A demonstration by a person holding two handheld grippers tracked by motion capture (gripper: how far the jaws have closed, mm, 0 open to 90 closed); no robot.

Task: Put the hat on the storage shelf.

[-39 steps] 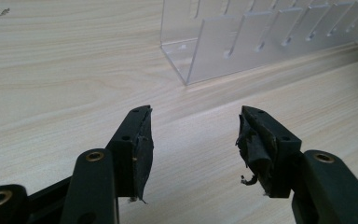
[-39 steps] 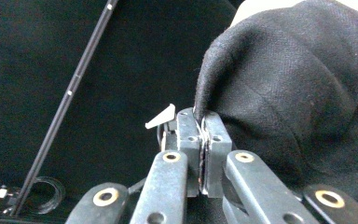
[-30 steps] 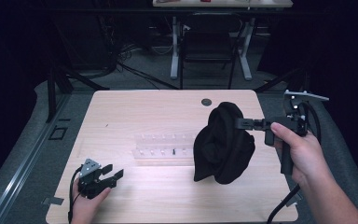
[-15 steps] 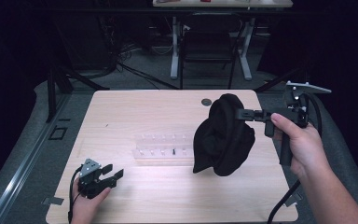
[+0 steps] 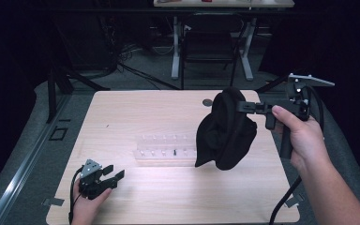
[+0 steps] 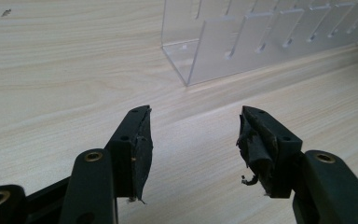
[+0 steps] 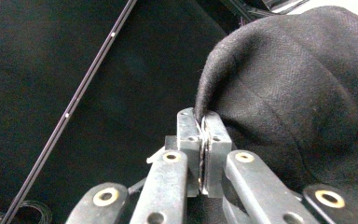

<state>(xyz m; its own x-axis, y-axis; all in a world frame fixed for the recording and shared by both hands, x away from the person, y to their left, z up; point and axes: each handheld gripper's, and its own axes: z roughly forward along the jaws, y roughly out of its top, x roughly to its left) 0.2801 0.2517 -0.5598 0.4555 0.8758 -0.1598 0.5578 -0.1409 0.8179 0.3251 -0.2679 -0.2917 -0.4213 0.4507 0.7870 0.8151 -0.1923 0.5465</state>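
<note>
Cloth: black cloth, woven, bunched, hanging above the table's right side.
Right gripper: jaws pinching its edge.
Left gripper: near-left, jaws spread.

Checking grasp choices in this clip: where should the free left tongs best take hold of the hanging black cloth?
Probably the low hanging edge of the black cloth, approached from the person's left. The right tongs pinch its top edge, so it drapes in a bunch; that bottom fold faces the open left tongs.

Left hand-held gripper agape, right hand-held gripper clamped, raised.
</note>
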